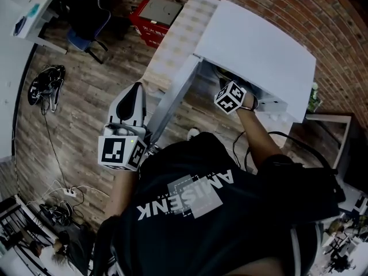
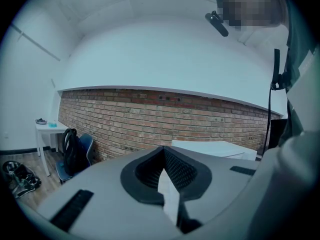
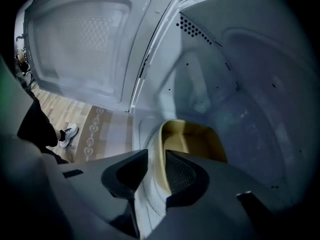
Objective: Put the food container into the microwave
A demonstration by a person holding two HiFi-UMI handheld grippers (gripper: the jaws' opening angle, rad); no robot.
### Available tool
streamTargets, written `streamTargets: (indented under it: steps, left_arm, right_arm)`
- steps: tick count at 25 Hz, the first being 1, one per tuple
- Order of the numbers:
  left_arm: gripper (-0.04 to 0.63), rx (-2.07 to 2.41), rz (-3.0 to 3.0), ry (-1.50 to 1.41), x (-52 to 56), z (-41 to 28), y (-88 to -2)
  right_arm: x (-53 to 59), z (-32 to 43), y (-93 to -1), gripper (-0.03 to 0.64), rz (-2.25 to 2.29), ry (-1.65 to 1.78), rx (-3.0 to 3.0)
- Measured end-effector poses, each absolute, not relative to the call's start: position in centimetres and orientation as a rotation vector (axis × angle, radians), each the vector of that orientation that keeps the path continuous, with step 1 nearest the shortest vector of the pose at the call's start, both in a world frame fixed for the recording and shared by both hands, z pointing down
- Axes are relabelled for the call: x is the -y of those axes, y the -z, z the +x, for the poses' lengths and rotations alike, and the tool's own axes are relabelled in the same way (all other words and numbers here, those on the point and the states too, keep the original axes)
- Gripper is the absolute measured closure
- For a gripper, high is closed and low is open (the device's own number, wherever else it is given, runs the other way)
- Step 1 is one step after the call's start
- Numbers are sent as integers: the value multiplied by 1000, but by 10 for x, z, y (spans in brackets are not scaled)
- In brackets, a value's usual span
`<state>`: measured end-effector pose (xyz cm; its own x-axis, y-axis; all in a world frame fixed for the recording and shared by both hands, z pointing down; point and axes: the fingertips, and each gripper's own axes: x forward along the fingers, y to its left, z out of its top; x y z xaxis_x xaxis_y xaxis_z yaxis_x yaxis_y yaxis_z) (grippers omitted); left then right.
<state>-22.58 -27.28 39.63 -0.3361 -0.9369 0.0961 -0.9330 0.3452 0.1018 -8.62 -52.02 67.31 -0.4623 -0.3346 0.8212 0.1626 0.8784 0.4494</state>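
The yellowish, open-topped food container (image 3: 195, 139) rests on the floor of the white microwave's cavity (image 3: 240, 84). My right gripper (image 3: 156, 171) reaches in steeply from above, one jaw on each side of the container's near wall. A gap shows beside the wall, so this gripper is open. In the head view only its marker cube (image 1: 230, 96) shows under the microwave's top (image 1: 259, 50). The microwave door (image 3: 85, 44) hangs open to the left. My left gripper (image 2: 162, 156) is shut and points level at the brick wall, away from the microwave.
The open door's edge (image 1: 172, 96) stands between my two hands. On the wooden floor are a red box (image 1: 155, 16), a blue chair (image 1: 86, 22), cables (image 1: 57, 194) and a patterned mat (image 1: 178, 39). A white desk (image 1: 34, 10) stands far left. The person's shoe (image 3: 67, 132) is below the door.
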Motion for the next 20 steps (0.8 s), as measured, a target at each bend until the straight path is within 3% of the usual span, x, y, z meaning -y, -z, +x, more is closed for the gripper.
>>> streamTargets:
  steps: [2,5,20]
  left_arm:
    - [583,2460,1723,44,270,-226,-396]
    - [583,2452,1740,41,266,-227,-396]
    - [583,2325,1915,36,249,-231,-382]
  right_arm:
    - [518,-83,-673,447,133,579,1965]
    - [516,-80,-670,433,161,586,1966]
    - [479,-64,-619,434,364,436,2068]
